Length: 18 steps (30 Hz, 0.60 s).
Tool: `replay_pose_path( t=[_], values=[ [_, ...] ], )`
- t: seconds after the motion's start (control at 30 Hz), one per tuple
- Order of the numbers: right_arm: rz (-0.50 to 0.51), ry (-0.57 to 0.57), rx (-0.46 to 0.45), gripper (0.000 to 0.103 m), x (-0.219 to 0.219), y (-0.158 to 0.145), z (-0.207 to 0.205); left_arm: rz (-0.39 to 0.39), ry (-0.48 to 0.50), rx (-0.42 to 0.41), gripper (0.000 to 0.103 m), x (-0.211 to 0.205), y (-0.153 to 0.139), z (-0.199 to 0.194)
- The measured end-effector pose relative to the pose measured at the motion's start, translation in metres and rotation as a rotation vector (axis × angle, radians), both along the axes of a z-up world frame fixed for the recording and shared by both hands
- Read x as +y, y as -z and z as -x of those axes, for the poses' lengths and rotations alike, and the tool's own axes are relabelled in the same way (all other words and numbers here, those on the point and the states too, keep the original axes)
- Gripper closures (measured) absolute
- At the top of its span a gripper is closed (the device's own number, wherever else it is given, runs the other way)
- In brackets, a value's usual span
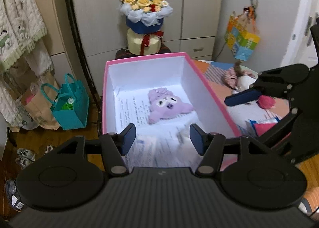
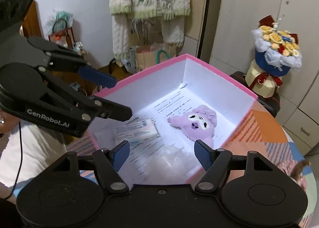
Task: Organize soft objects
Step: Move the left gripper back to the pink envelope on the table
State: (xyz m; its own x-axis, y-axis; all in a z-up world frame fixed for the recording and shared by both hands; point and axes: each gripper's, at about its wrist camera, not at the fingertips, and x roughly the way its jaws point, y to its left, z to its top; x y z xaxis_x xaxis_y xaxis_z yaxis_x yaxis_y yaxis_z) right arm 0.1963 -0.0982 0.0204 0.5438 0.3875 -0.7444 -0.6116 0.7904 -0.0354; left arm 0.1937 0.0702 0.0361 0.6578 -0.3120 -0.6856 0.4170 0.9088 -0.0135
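Right wrist: pink box [image 2: 201, 62] holds purple plush [image 2: 194, 121], tissue pack [image 2: 137, 131]; both hand-held grippers open, empty.

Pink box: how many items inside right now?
2 clear ones, lying on printed paper lining the pink box: a purple plush toward the far side and a tissue pack nearer. A pale translucent bundle at the near end may be a third; it is too blurred to tell.

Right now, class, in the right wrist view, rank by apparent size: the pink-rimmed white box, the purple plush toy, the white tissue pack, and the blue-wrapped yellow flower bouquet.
1. Pink-rimmed white box, clearly largest.
2. Blue-wrapped yellow flower bouquet.
3. Purple plush toy and white tissue pack: too alike to rank.
The bouquet stands farther back, so its rank is unsure.
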Motion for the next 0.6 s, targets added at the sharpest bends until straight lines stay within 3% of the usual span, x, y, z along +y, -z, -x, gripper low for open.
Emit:
replay_pose_path(
  t=[0.3,0.6],
  values=[
    [-0.046,0.041,-0.048,0.027,-0.022,-0.029,0.061,0.003,0.087,-0.018,0.041,-0.010,-0.026,0.059],
    [-0.080,0.140,-0.091,0.023,-0.067,-0.036,0.125,0.027,0.231,0.004,0.036,-0.034,-0.035,0.106]
  ],
)
